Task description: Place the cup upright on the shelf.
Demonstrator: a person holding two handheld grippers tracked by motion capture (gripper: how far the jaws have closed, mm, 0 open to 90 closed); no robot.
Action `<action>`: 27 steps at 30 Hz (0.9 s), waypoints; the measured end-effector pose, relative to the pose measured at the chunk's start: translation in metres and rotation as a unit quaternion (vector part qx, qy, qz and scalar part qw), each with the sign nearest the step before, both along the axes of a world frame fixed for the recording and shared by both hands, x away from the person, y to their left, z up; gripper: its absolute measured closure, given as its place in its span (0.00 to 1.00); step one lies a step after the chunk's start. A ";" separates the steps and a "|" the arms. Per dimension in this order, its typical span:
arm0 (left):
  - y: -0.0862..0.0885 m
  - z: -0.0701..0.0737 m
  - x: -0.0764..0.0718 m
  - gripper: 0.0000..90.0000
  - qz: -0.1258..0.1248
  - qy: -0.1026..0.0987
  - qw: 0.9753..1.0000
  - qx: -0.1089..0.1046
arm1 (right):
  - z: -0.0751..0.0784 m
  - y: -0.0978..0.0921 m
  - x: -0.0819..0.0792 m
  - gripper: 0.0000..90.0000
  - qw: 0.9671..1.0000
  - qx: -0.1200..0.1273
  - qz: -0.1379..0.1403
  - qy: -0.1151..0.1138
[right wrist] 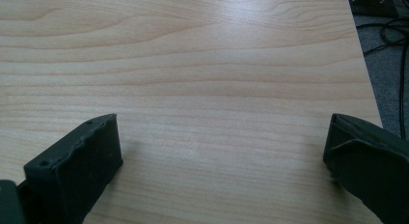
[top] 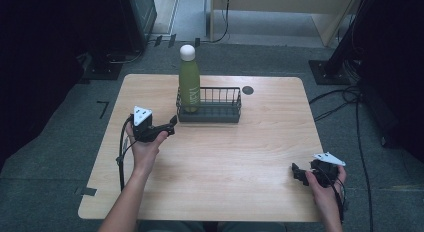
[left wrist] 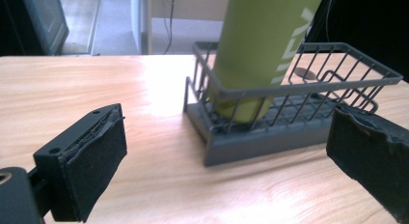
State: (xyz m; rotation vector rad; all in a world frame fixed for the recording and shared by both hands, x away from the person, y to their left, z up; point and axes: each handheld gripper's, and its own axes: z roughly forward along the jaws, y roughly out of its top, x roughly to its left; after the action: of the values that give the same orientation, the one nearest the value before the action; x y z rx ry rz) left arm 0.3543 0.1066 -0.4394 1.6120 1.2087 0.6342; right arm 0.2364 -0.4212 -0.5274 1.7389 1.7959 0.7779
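Nearest the person's edge of the wooden table point(top: 215, 157), the right gripper point(top: 301, 173) rests low by the right side with its jaws spread wide over bare wood, holding nothing — its own view shows only grain between the two black pads point(right wrist: 82, 166). Farther in and to the left, the left gripper point(top: 167, 128) sits in the person's left hand point(top: 145, 147), jaws also wide apart and empty, pointed at the near left corner of the grey wire basket point(left wrist: 299, 89) and just short of it. Beyond that, a green bottle point(top: 189, 84) with a white cap point(top: 187, 52) stands upright in the basket's left end, and a small dark round disc point(top: 248, 90) lies on the table just past the basket's right end.
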 end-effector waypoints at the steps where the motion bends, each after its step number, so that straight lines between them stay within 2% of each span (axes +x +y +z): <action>1: 0.003 -0.002 -0.002 0.01 0.001 0.002 1.000 0.002 | 0.000 0.000 0.000 0.00 1.000 0.000 0.000 0.000; 10: 0.024 -0.025 -0.022 0.01 0.008 0.025 0.999 0.018 | 0.000 0.000 0.000 0.00 1.000 0.000 0.000 0.000; 17: 0.040 -0.042 -0.038 0.01 0.015 0.046 0.999 0.023 | 0.000 0.000 0.000 0.00 1.000 0.000 0.000 0.000; 24: 0.055 -0.058 -0.054 0.01 0.018 0.072 0.997 0.034 | 0.000 0.000 0.000 0.00 1.000 0.000 0.000 0.000; 27: 0.060 -0.065 -0.062 0.01 0.020 0.083 0.995 0.049 | 0.000 0.000 0.000 0.00 1.000 0.001 -0.001 0.001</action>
State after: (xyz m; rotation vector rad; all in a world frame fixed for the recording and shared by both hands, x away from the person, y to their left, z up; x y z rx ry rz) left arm 0.2924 0.1666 -0.5044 1.7551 1.3528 0.6020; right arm 0.2363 -0.4210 -0.5274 1.7415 1.7950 0.7775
